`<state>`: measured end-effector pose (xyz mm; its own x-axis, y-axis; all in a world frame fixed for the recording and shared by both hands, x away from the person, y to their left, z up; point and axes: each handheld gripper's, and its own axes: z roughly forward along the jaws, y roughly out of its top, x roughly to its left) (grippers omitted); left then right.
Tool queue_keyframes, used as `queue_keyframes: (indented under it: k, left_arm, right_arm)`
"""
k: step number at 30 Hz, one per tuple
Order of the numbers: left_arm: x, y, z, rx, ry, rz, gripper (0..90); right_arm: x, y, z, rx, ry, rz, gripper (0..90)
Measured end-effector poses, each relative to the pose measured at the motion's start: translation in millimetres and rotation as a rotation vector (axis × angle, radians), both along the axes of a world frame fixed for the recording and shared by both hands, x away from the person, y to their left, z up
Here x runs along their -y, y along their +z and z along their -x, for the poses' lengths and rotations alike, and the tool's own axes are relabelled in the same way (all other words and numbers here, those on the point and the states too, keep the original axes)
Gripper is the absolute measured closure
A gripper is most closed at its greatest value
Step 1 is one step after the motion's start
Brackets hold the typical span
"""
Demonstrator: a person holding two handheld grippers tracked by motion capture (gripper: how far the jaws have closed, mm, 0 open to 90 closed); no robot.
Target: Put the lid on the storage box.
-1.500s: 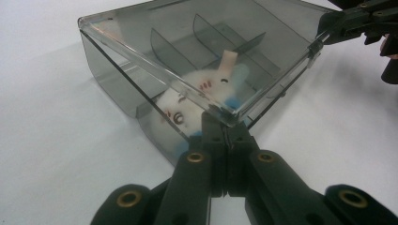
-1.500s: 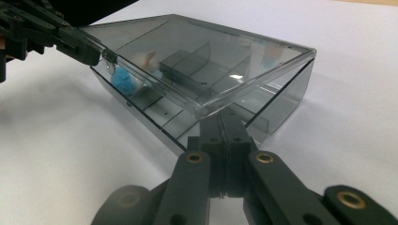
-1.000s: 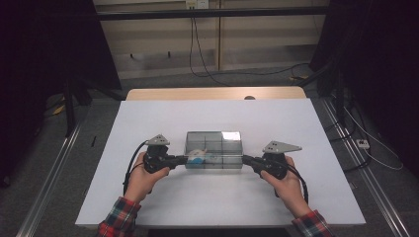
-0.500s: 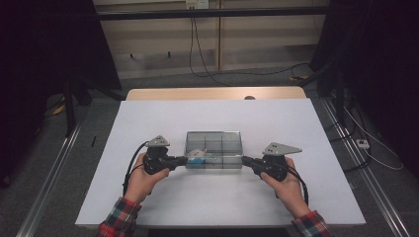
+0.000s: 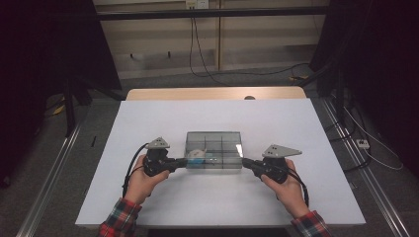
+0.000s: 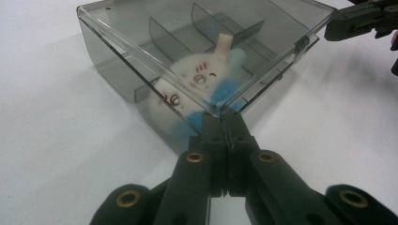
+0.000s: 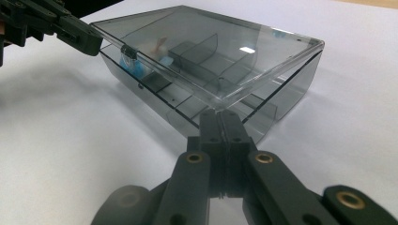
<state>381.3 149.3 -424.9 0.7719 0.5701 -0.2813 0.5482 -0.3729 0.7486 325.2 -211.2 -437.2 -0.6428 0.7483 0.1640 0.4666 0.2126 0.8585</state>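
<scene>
A smoky clear compartment box (image 5: pixel 213 150) sits mid-table, its hinged lid (image 6: pixel 206 47) raised a little at the front. A white and blue toy figure (image 6: pixel 202 79) lies in a near-left compartment (image 5: pixel 197 155). My left gripper (image 5: pixel 185 161) is shut on the lid's near-left corner (image 6: pixel 219 114). My right gripper (image 5: pixel 245 162) is shut on the lid's near-right corner (image 7: pixel 218 108). In the right gripper view the lid (image 7: pixel 206 51) tilts above the dividers, with a narrow gap along the front, and the toy figure (image 7: pixel 141 58) shows blurred behind the left gripper (image 7: pixel 75 33).
The white table (image 5: pixel 212 207) has bare room on all sides of the box. A wooden strip (image 5: pixel 212 94) runs along its far edge. Cables lie on the floor beyond, and rails run down both sides of the table.
Both grippers have shifted slightly toward the near edge with the lid's front corners held. The bright glare on the lid has slid from its far right to its near right.
</scene>
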Motion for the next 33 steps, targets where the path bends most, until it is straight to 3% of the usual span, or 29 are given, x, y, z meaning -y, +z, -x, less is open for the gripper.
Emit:
queue_keyframes:
  k: [33]
  left_arm:
    - [1.3,-6.8,4.9,-0.002,-0.019,-0.02,89.2]
  right_arm:
    - [-1.4,-8.1,3.1,-0.011,0.002,0.022,89.0]
